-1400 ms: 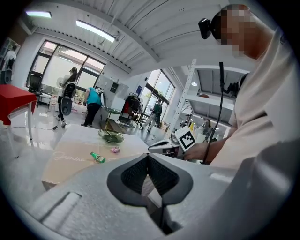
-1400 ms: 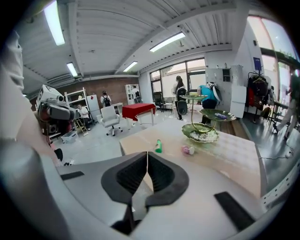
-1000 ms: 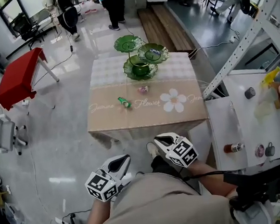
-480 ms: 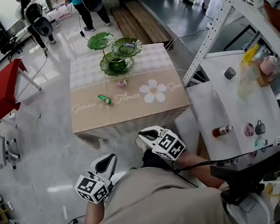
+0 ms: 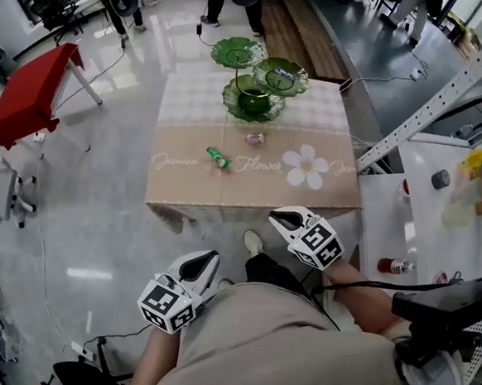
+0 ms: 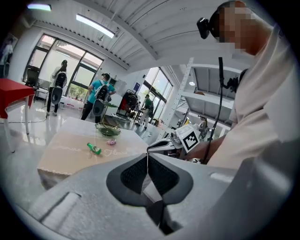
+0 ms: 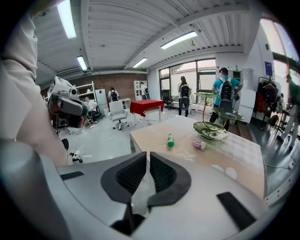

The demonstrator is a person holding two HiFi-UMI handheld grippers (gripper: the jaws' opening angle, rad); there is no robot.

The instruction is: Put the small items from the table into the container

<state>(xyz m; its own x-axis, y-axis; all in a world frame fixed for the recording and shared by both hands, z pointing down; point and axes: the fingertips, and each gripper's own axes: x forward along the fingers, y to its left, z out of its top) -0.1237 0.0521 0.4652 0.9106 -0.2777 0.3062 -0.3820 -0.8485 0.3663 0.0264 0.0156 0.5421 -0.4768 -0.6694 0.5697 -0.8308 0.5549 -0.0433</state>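
Green bottle (image 5: 217,157): small, lying on its side on the beige cloth, near the middle of the surface and left of the script print.
Pink item (image 5: 255,137): small, lying just in front of the lowest green dish, to the right of the green bottle and apart from it.
Container (image 5: 253,103): a stand of three green leaf-shaped dishes on a thin golden frame at the far end of the surface. The right-hand dish holds a small wrapped piece; what else lies in the dishes cannot be made out.
Surface (image 5: 224,193): a square table under a cloth, checked at the far part, beige with a white flower print at the near part.
Left gripper (image 5: 206,261): held low beside the person's body, short of the near edge of the surface. Its fingers (image 6: 136,172) are pressed together with nothing between them.
Right gripper (image 5: 280,218): held just before the near edge of the surface, well apart from both small things. Its fingers (image 7: 131,176) are closed to a thin slit and pinch nothing.
Surroundings: a red table (image 5: 30,96) at the far left on the glossy floor, a white bench (image 5: 443,221) with small jars at the right, and people standing beyond the surface.
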